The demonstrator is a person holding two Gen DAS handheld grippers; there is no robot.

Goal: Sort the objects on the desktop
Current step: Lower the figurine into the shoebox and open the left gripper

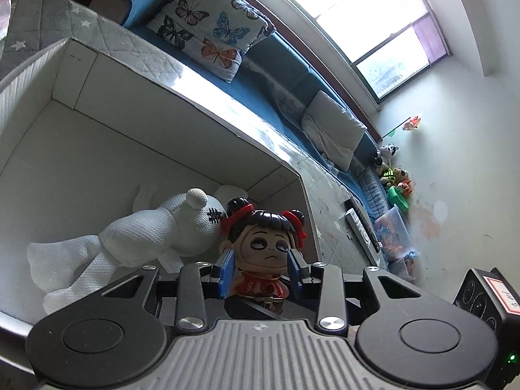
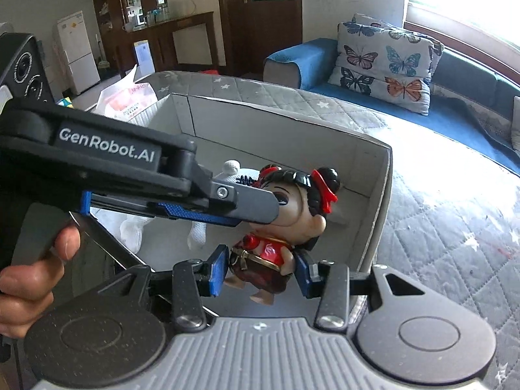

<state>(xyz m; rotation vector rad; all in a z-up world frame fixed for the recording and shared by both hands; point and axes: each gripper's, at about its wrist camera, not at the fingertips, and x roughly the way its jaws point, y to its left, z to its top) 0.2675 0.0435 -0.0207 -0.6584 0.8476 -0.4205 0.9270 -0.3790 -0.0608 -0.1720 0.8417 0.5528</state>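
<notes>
My left gripper (image 1: 261, 268) clamped on the head of the doll (image 1: 264, 247), my right gripper (image 2: 260, 268) around its body, fingers touching, doll above the white box (image 2: 377, 201), toy bear (image 1: 146, 237) inside

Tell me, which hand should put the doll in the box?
Probably left. Its fingers pinch the doll by the head over the box, beside the bear. The right fingers only flank its body, and I cannot tell if they grip.
</notes>
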